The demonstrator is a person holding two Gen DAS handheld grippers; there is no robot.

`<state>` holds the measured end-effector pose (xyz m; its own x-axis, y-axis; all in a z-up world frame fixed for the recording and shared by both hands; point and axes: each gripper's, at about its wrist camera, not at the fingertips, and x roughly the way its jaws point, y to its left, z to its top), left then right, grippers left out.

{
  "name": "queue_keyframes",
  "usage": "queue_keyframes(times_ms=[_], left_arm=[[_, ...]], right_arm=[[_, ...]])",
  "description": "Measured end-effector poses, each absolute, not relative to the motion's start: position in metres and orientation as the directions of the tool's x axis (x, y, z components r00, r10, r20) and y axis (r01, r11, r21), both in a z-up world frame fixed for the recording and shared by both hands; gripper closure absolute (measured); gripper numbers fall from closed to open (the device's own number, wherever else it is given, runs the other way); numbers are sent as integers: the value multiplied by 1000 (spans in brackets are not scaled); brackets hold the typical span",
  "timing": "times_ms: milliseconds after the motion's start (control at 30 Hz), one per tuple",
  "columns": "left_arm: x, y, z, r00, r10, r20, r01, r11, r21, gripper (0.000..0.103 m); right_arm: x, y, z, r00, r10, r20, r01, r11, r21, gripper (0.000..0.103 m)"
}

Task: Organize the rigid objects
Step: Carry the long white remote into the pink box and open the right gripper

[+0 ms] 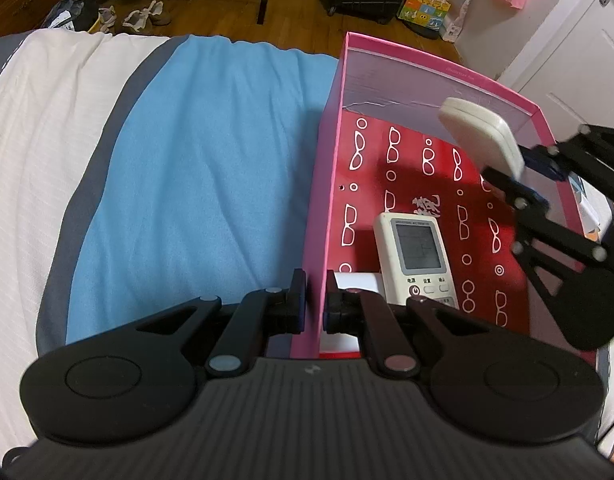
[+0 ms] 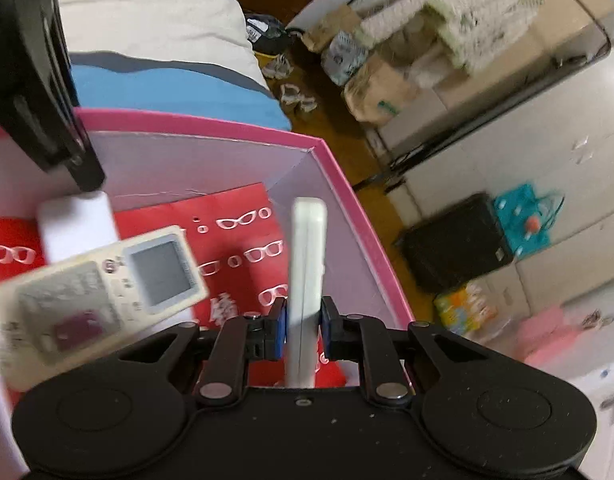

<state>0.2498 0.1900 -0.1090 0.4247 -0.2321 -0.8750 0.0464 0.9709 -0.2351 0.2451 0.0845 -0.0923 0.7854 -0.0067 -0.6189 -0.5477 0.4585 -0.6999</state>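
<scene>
A pink box (image 1: pixel 327 168) with a red glasses-patterned floor sits on the bed. My left gripper (image 1: pixel 315 304) is shut on the box's left wall. Inside lies a white remote with a screen (image 1: pixel 417 256), also in the right wrist view (image 2: pixel 107 292), and a white block (image 2: pixel 77 224). My right gripper (image 2: pixel 303 330) is shut on a second white remote (image 2: pixel 307 272), held edge-up above the box's inside near its right wall; it shows in the left wrist view (image 1: pixel 481 134).
The bed has a blue sheet (image 1: pixel 195 184) and a white and grey cover (image 1: pixel 39 128). Past the bed are a wooden floor with shoes (image 1: pixel 147 16), a dark suitcase (image 2: pixel 455 240), bags and white cupboards (image 2: pixel 527 152).
</scene>
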Motion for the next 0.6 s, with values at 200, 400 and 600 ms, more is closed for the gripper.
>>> queue_keyframes(times_ms=[200, 400, 600], left_arm=[[249, 187, -108, 429, -223, -876, 49, 973, -224, 96], [248, 187, -108, 430, -220, -876, 50, 974, -220, 97], [248, 188, -108, 428, -224, -876, 49, 973, -224, 96]], right_arm=[[251, 92, -101, 751, -6, -660, -597, 419, -684, 82], [249, 78, -86, 651, 59, -756, -653, 552, -519, 61], [238, 41, -53, 602, 162, -782, -610, 725, -320, 57]])
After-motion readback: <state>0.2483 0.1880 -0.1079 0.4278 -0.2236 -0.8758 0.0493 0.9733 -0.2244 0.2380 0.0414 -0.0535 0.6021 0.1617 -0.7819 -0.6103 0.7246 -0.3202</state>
